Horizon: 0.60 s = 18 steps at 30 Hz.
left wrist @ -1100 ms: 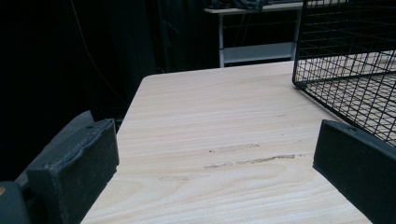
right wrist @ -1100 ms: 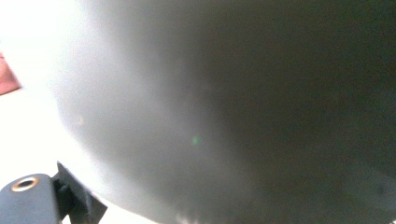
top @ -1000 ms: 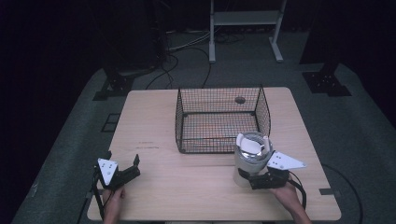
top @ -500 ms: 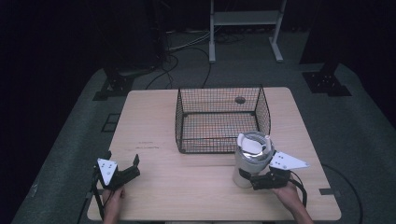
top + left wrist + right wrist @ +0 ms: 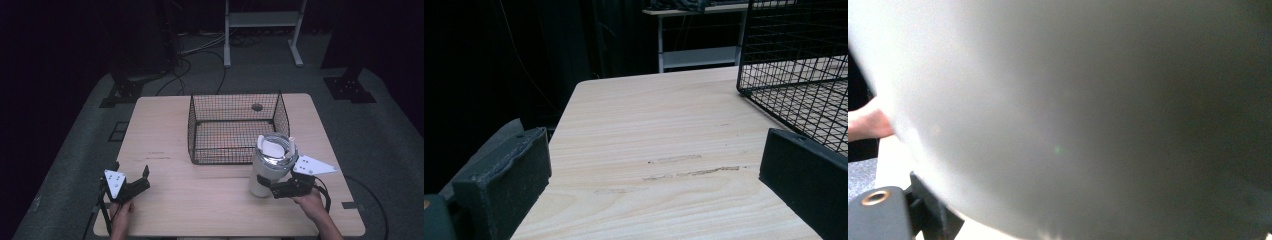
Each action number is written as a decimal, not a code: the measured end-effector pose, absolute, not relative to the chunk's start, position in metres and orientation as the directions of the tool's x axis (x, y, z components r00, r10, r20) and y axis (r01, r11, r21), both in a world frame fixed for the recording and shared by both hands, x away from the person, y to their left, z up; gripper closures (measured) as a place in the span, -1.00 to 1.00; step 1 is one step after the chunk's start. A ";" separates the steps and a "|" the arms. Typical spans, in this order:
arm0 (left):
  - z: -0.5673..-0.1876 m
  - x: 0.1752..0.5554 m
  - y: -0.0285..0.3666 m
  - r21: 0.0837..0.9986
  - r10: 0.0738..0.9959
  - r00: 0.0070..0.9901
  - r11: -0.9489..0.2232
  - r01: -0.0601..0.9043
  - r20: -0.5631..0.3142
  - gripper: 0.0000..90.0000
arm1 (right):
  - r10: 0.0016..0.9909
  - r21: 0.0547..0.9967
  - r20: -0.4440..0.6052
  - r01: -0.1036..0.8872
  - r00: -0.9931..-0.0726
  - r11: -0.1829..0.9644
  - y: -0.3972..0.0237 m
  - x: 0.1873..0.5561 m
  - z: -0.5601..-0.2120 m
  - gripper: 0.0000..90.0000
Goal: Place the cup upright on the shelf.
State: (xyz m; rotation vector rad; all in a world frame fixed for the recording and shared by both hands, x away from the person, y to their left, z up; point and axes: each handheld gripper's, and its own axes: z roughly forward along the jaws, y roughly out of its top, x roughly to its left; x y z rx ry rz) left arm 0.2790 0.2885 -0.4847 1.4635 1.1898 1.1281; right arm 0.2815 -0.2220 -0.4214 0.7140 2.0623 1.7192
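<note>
A white tumbler (image 5: 270, 167) with a shiny rim and a white lid stands on the wooden table (image 5: 160, 130), just in front of the right front corner of the black wire basket (image 5: 235, 96). My right gripper (image 5: 272, 186) is shut on the tumbler's lower body from the near right side. In the right gripper view the tumbler's white wall (image 5: 1073, 115) sits right against the camera, with one jaw touching it at the bottom left. My left gripper (image 5: 131, 170) rests at the table's front left. Its jaws are open, with bare table (image 5: 649, 115) between them (image 5: 654, 150).
The wire basket (image 5: 794, 60) takes up the table's middle back and looks empty. A round hole (image 5: 257, 107) shows in the tabletop behind it. Cables, stand feet and a white shelf frame (image 5: 262, 30) are on the dark floor beyond the table.
</note>
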 end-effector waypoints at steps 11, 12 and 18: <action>-0.485 0.279 0.289 0.980 0.988 0.117 -0.119 0.157 0.101 -1.00 | 0.574 0.984 0.029 0.125 -0.819 0.129 -0.213 0.292 -0.387 -0.81; -0.485 0.279 0.289 0.980 0.988 0.117 -0.119 0.157 0.101 -1.00 | 0.573 0.984 0.029 0.125 -0.819 0.129 -0.212 0.293 -0.385 -0.81; -0.485 0.279 0.289 0.980 0.988 0.117 -0.121 0.157 0.103 -1.00 | 0.575 0.983 0.023 0.123 -0.818 0.135 -0.209 0.300 -0.374 -0.81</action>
